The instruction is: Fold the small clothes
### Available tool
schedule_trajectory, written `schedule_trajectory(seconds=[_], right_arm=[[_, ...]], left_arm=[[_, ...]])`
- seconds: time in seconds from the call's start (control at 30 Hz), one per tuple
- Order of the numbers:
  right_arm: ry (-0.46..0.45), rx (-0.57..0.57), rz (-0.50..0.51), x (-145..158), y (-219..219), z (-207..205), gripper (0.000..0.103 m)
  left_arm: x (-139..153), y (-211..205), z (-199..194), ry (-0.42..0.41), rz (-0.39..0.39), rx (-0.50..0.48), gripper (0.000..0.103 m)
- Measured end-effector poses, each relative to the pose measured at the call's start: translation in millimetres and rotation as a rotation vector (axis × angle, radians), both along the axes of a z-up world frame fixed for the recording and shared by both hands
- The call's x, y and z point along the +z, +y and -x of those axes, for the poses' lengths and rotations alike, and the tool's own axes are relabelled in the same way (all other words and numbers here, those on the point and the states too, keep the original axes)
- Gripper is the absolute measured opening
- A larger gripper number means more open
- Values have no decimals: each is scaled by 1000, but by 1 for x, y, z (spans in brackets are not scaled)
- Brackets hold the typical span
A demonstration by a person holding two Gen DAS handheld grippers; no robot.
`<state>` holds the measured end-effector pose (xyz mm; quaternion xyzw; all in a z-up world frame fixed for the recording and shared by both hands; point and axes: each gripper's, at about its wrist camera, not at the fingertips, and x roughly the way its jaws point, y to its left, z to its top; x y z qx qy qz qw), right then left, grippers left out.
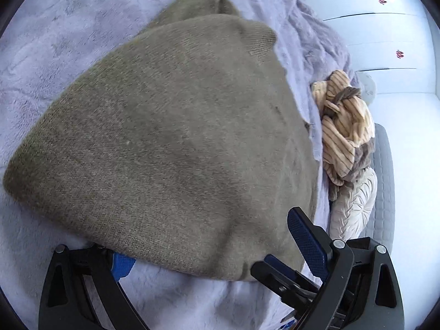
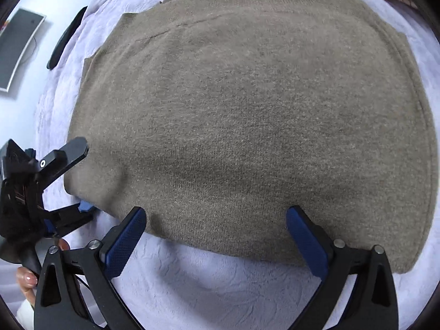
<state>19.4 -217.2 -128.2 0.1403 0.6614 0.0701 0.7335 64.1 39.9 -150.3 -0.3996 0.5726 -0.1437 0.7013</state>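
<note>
An olive-brown knit garment [image 1: 170, 126] lies spread flat on a lavender fuzzy blanket [image 1: 55, 41]. It fills most of the right wrist view as well, garment [image 2: 247, 115] on blanket [image 2: 220, 288]. My left gripper [image 1: 209, 236] stands open at its near corner, one blue pad [image 1: 122, 264] tucked under the edge and the other finger [image 1: 305, 236] above the fabric. From the right wrist view the left gripper [image 2: 85, 177] straddles that corner, its jaws apart. My right gripper [image 2: 217, 211] is open wide over the near hem, not pressing on it.
A crumpled striped beige cloth [image 1: 346, 137] and a cream pillow [image 1: 354, 206] lie right of the garment, with white drawers [image 1: 385, 27] beyond. A black elongated object [image 2: 68, 35] sits at the blanket's left edge beside a grey flat panel [image 2: 19, 49]. A hand [image 2: 26, 277] holds the left gripper.
</note>
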Motion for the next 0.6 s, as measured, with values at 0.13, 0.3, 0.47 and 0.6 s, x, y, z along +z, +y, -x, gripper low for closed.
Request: schedule_trajectory(seconds=[0.13, 0.3, 0.47, 0.6], right_arm=[[-24, 39, 26, 8, 9, -3, 51], [6, -5, -40, -4, 2, -7, 51], [-2, 6, -47, -6, -1, -4, 51], [-7, 9, -46, -6, -2, -6, 51]], left_arm=[[16, -5, -1, -67, 18, -17, 97], [40, -11, -10, -160, 49, -47, 97], [2, -6, -14, -36, -20, -3, 97], [-12, 11, -15, 20, 30, 118, 82]])
